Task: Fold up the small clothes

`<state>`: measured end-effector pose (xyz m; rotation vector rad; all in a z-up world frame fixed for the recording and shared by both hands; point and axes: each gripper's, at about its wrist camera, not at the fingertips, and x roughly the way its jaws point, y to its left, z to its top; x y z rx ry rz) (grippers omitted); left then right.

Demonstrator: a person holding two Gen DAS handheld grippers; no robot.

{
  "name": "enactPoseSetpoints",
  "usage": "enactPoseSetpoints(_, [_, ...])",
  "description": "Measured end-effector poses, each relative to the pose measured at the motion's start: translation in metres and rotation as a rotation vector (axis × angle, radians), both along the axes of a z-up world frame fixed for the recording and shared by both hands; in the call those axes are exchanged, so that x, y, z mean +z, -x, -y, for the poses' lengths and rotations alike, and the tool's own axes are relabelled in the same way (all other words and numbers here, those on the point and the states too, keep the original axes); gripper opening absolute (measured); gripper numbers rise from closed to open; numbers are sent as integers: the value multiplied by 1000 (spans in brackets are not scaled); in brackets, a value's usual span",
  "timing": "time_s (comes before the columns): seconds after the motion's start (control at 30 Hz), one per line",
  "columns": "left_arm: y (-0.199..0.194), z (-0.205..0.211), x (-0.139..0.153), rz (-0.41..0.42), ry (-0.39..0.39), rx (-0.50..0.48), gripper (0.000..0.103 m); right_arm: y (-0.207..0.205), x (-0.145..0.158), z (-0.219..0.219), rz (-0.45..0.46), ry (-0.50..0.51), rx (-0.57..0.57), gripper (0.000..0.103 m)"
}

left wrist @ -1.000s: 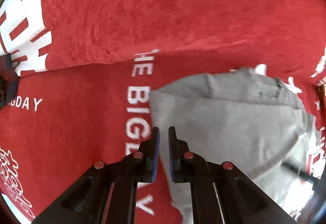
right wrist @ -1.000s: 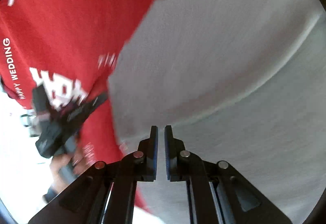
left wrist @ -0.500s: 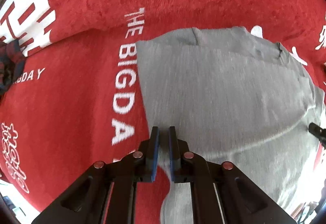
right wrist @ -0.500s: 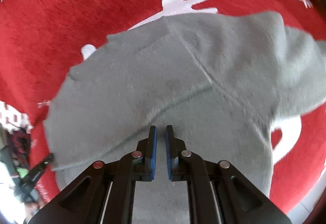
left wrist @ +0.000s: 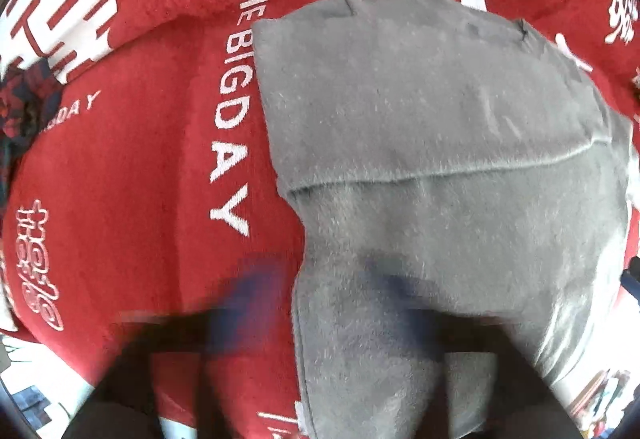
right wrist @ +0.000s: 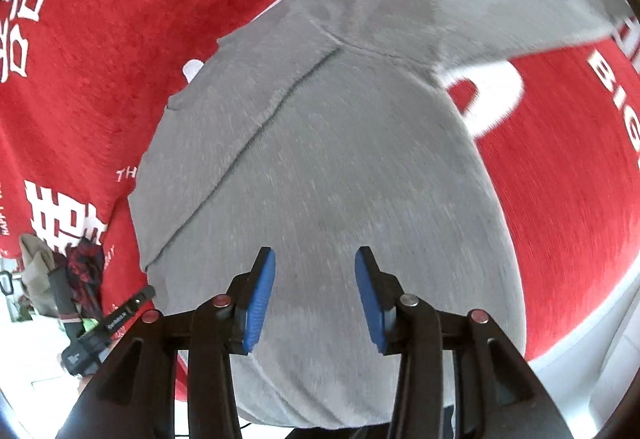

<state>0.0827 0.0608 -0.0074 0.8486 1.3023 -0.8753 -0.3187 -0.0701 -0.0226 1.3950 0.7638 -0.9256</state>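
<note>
A grey garment (left wrist: 420, 127) lies on a red cloth, folded over with a fold edge across its middle. It also fills the right wrist view (right wrist: 328, 167), one sleeve stretching to the upper right. My left gripper (left wrist: 324, 291) is blurred by motion, its blue pads wide apart over the garment's near left edge, open. My right gripper (right wrist: 315, 283) is open just above the garment's near part, holding nothing.
The red cloth (left wrist: 132, 167) with white lettering covers the surface. A dark red patterned piece of clothing (left wrist: 24, 107) lies at the left edge; it also shows in the right wrist view (right wrist: 84, 271) beside a beige item (right wrist: 36, 259). The cloth's edge runs at lower right (right wrist: 580, 323).
Both grippers were shut on the grey garment and have opened, letting it go. The garment now lies folded and flatter on the red cloth.
</note>
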Motion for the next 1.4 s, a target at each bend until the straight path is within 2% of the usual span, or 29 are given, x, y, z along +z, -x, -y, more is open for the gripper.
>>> enactPoseSetpoints(0.07, [6, -1, 11, 29, 32, -23, 102, 3, 1, -7, 3, -4, -15, 48])
enactPoseSetpoints(0.13, [14, 0, 13, 28, 27, -52, 102, 8, 0, -15, 15, -14, -36, 48])
enactPoseSetpoints(0.33, [28, 13, 15, 42, 16, -45, 102, 20, -8, -25, 23, -47, -49, 49])
enactPoseSetpoints(0.47, [40, 29, 6, 16, -28, -43, 102, 34, -12, -18, 35, -57, -48, 49])
enactPoseSetpoints(0.6, [73, 47, 12, -2, -16, -52, 102, 61, -14, 3, 39, -53, -66, 49])
enactPoseSetpoints(0.73, [117, 73, 13, -33, -8, -61, 102, 109, -16, 36, 61, -47, -143, 49])
enactPoseSetpoints(0.9, [182, 118, 15, -55, 22, -120, 102, 174, -20, 78, 37, -18, -265, 49])
enactPoseSetpoints(1.1, [236, 166, 14, -96, 39, -174, 102, 263, -32, 115, 56, -4, -508, 49])
enactPoseSetpoints(1.3, [249, 196, 8, -104, 45, -170, 102, 320, -49, 133, 87, -15, -686, 50])
enactPoseSetpoints(1.4, [252, 206, 8, -94, 44, -174, 102, 331, -60, 140, 114, -33, -740, 50])
